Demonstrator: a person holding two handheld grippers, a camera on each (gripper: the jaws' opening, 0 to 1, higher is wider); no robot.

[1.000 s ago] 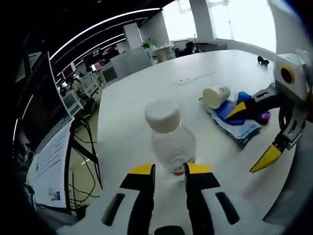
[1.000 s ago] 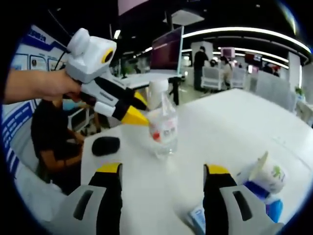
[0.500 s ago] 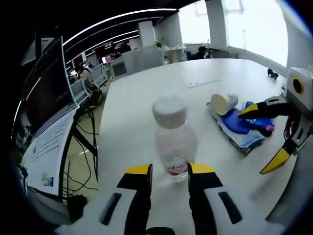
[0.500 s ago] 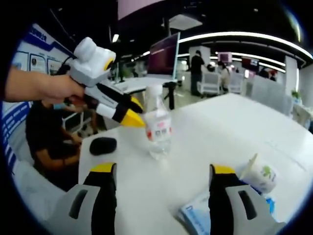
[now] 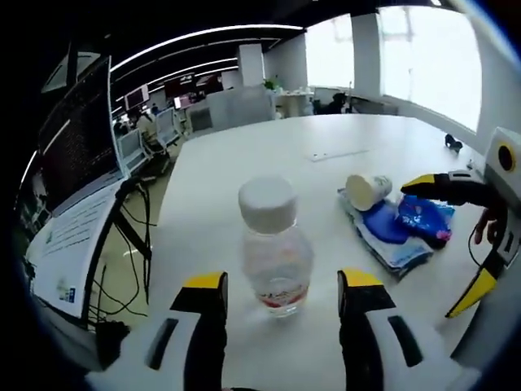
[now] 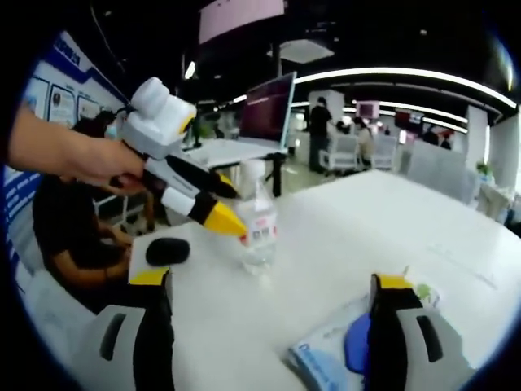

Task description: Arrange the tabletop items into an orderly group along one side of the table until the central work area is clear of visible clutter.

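Standing upright between the wide-open, empty left gripper (image 5: 279, 285) jaws, the water bottle (image 5: 276, 254) looks light, slick and tippy, best pinched low on its body, while the right gripper (image 6: 269, 285) is likewise spread and empty.

A clear water bottle (image 5: 275, 252) with white cap and red label stands upright at the counter's centre. At two o'clock, a paper cup (image 5: 366, 189) lies tipped beside blue packets (image 5: 399, 232) (overlapping, flat).

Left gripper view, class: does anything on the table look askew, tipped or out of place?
Yes. The paper cup lies tipped on its side, its open mouth facing the camera, resting against a loose heap of blue packets. The water bottle stands upright with its cap on, between the left gripper's open jaws.
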